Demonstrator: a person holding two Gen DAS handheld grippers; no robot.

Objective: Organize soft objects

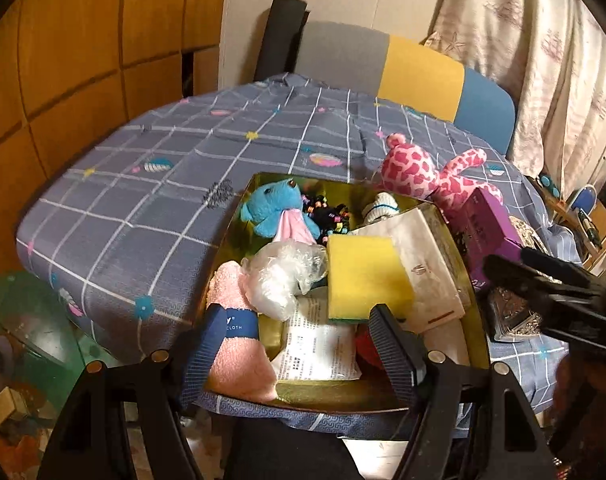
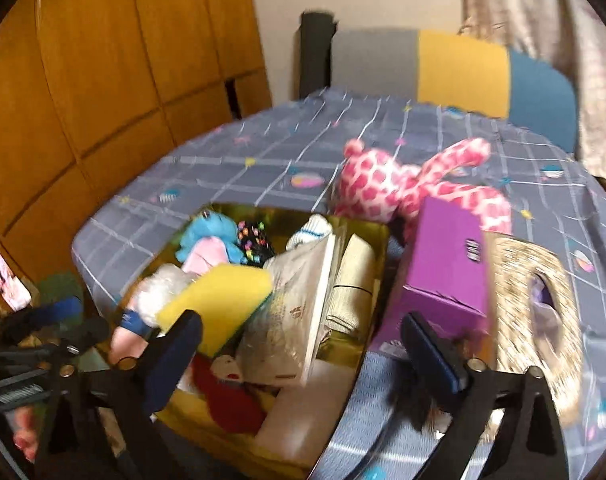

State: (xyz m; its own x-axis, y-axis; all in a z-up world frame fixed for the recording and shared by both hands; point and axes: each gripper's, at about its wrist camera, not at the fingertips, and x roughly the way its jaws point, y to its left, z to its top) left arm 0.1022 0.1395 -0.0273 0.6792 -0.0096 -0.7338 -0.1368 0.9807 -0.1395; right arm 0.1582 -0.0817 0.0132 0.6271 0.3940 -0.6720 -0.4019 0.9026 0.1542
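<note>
Left gripper (image 1: 303, 344): we see its jaws standing apart over the near end of the gold tray (image 1: 477, 320), nothing pinched between them. The left pad overlaps a rolled pink cloth (image 1: 239, 360) with a dark blue paper band; whether it touches we cannot tell. The right pad sits in front of the near edge of the yellow sponge (image 1: 365, 276).

Right gripper (image 2: 303, 356): jaws wide apart and empty; no object is pressed by either pad. The picture is blurred. Its left finger lies over the tray's near left part, its right finger over the tablecloth (image 2: 263, 152) near a purple box (image 2: 443, 276).

Tray contents, near to far, as we read them in the left wrist view:
- pink cloth at near left, printed paper sheet (image 1: 315, 344) beside it, something red (image 1: 367, 340) at near right, mostly hidden
- crumpled clear plastic bag (image 1: 287, 276) in the middle, sponge to its right, tilted on a pale flat packet (image 1: 427, 256)
- blue plush bear (image 1: 275, 208) at far left, a dark item with coloured beads (image 1: 331, 212) beside it, a white rolled sock with a blue stripe (image 1: 383, 206) at far right

Outside the tray: pink spotted plush toy (image 1: 427, 172) lies on the cloth just beyond the far right corner. The purple box stands right of the tray, a silvery patterned box (image 2: 535, 312) beside it. A grey, yellow and blue chair back (image 1: 419, 76) stands at the far side of the table.
</note>
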